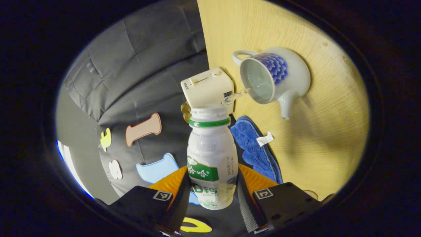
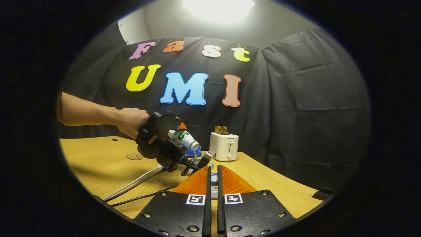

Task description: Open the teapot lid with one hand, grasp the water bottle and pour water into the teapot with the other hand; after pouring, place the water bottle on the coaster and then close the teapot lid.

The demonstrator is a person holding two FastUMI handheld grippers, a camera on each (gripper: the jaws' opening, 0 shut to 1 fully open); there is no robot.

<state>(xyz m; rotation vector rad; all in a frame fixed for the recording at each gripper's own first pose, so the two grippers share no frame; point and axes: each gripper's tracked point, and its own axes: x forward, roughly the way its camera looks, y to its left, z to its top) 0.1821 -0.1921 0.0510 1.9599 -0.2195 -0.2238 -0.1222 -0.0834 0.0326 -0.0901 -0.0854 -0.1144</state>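
My left gripper [image 1: 213, 172] is shut on the clear water bottle [image 1: 212, 158], which has a green label and an uncapped mouth. The bottle is tipped toward the white teapot [image 1: 273, 77] with blue flower print. A thin stream of water [image 1: 235, 95] runs from the bottle's mouth into the teapot's open top. In the right gripper view, the bottle [image 2: 184, 138] slants downward in a person's hand [image 2: 128, 121]. My right gripper [image 2: 213, 171] is closed to a narrow slit on the small white teapot lid [image 2: 214, 184], held up off the teapot. The round brown coaster [image 2: 134, 156] lies on the table at the left.
A white toaster [image 2: 224, 146] stands at the back of the wooden table [image 1: 322, 131], with a blue cloth [image 1: 255, 144] beside it. Cables [image 2: 138, 184] trail across the table below the hand. A small black item [image 2: 324, 192] sits at the table's right edge.
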